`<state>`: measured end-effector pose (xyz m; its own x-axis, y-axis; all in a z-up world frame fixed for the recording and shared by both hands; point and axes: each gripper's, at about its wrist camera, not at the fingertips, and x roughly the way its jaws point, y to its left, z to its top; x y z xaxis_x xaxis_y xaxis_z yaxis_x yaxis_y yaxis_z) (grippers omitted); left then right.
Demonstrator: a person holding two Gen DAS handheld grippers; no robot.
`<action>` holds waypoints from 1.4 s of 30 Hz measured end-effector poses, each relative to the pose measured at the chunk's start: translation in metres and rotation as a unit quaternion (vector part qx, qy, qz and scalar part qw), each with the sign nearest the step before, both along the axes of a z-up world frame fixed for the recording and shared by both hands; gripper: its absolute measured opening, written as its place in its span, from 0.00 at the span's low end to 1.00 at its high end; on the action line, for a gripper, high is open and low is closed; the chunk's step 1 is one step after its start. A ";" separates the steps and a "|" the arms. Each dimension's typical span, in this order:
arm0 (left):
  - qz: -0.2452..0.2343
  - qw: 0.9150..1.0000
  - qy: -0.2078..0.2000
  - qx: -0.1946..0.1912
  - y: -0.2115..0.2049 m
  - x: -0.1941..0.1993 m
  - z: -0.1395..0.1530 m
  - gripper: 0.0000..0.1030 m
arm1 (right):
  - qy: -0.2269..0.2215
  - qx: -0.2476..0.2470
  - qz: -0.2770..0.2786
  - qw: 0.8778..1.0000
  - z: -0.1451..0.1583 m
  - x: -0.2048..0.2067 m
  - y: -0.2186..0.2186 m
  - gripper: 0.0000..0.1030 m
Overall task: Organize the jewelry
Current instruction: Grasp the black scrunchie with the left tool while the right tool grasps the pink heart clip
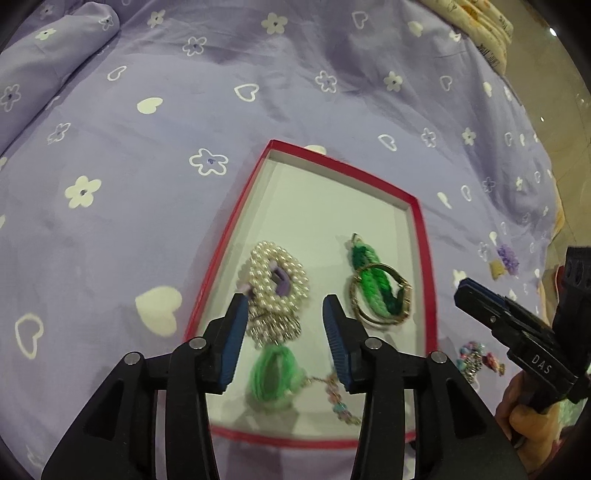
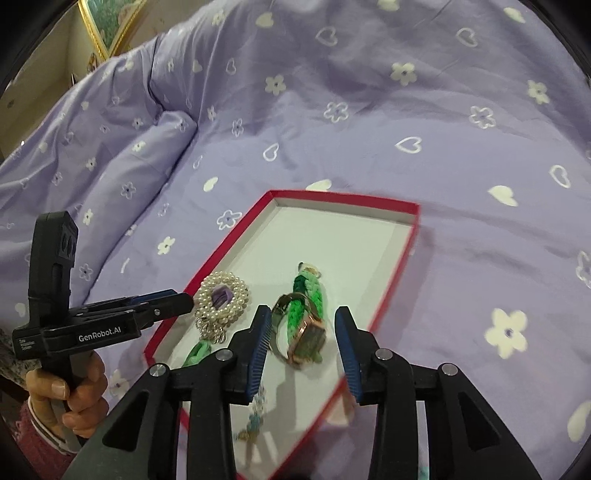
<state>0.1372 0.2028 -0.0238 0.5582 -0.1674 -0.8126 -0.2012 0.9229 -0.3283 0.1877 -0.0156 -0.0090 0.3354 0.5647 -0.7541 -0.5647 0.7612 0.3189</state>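
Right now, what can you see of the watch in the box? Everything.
The watch lies on its side on the white floor of the red-rimmed box, right of the pearl piece. It has a rose-gold metal case, rectangular with a dark face, and a braided green cord strap in light and dark shades, ending in a metal clasp. A thin gold bangle seems looped around it. No gripper touches it.

A home bedroom: a lilac bedsheet [image 2: 369, 122] printed with hearts and flowers, a rolled duvet [image 2: 122, 147] at ten o'clock, and a gilt picture frame [image 2: 107, 27] beyond.
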 end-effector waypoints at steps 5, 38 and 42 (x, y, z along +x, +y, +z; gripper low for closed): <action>-0.007 1.000 -0.011 -0.011 -0.012 -0.023 0.009 0.43 | -0.002 0.010 -0.023 1.000 0.008 -0.015 -0.035 0.41; -0.201 0.979 -0.009 0.017 -0.192 -0.081 0.015 0.52 | -0.001 -0.030 -0.147 0.989 -0.010 -0.113 -0.205 0.47; -0.213 0.976 -0.004 0.033 -0.204 -0.075 0.009 0.57 | -0.014 -0.040 -0.144 0.989 -0.007 -0.105 -0.213 0.47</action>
